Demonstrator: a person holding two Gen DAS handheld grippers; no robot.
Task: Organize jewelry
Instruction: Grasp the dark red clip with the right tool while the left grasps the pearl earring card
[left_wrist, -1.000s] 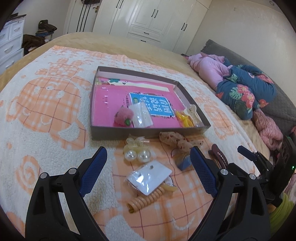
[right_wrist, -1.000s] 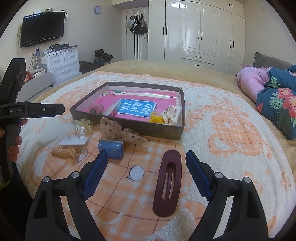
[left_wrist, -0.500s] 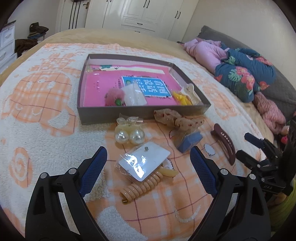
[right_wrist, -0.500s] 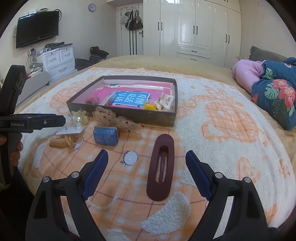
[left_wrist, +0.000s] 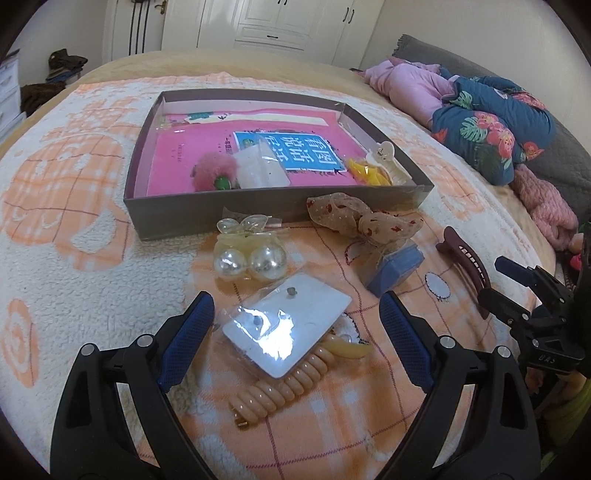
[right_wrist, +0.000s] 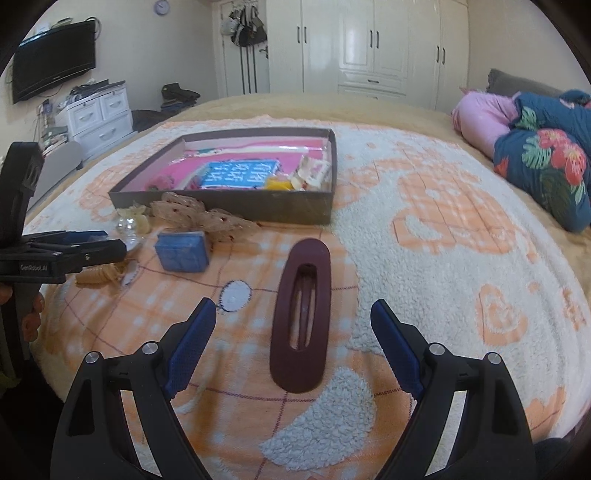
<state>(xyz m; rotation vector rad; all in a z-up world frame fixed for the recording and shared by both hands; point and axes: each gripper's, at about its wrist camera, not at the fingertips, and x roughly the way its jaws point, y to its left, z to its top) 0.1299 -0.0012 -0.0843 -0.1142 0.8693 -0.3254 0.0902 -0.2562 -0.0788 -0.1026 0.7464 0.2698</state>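
Already we have some pieces in the box (left_wrist: 207, 218); both grippers (left_wrist: 295, 332) (right_wrist: 293, 336) gape empty, and the card (left_wrist: 291, 325), barrette (right_wrist: 300, 317) and more remain outside.

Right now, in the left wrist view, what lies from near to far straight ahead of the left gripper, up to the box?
Coil hair tie → white earring card in plastic → pearl hair clip → box.

Left tool (left_wrist: 295, 325) closing slightly, right tool (right_wrist: 293, 325) wide, both angled downward
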